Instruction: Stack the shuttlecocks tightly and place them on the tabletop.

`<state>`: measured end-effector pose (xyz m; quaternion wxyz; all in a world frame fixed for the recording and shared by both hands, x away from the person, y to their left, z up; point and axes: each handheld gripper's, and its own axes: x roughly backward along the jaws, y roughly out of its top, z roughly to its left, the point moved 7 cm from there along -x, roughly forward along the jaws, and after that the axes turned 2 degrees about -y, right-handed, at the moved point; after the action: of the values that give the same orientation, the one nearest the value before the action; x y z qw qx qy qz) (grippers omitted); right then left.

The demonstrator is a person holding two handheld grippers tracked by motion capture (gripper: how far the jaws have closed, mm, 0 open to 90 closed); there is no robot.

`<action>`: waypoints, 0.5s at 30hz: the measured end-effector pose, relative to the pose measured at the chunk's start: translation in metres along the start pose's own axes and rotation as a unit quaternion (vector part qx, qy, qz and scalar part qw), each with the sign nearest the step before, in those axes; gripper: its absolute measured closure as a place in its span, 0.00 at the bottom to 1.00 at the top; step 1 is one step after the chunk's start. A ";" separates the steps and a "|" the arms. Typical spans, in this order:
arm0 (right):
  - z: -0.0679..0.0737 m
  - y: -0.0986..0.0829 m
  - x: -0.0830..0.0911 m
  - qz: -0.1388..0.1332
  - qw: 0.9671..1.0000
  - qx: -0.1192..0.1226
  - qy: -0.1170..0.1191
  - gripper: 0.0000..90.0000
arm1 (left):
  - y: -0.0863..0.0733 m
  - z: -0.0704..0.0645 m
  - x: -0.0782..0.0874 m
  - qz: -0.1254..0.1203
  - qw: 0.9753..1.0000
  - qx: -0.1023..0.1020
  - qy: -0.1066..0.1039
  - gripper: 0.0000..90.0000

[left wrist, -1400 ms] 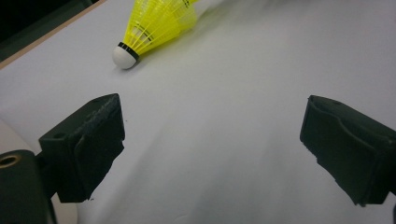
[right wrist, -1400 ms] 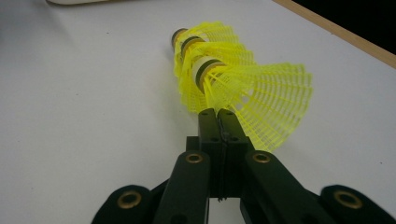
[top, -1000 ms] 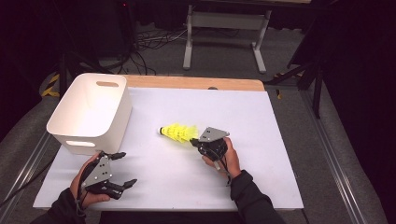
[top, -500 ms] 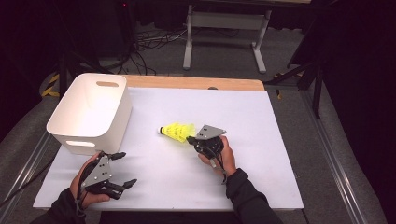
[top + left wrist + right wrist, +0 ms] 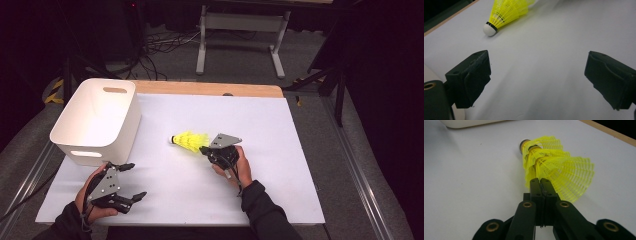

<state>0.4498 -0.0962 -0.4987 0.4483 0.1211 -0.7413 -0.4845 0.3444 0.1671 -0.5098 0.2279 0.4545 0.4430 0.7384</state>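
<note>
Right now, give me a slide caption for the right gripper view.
Right gripper shut on the skirt rim of a yellow shuttlecock lying on the white table.

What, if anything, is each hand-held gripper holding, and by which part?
The right hand-held gripper pinches the yellow shuttlecock by its skirt's rim; the left hand-held gripper holds nothing.

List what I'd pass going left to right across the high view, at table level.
White plastic bin with handle cutouts → left gripper, open → yellow mesh shuttlecock with a white tip → right gripper, fingers shut on the shuttlecock's skirt.
</note>
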 end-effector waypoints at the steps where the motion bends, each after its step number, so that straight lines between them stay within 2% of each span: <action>1: 0.000 0.000 -0.001 0.000 1.000 0.000 0.000 1.00 | 0.000 0.000 0.000 0.000 1.000 0.000 0.000 0.08; 15: 0.003 -0.004 -0.007 0.018 1.000 0.002 0.010 0.98 | 0.000 0.000 0.001 -0.001 1.000 0.001 0.000 0.08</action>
<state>0.4504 -0.0922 -0.5060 0.4641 0.1133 -0.7396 -0.4741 0.3440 0.1675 -0.5095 0.2281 0.4540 0.4443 0.7379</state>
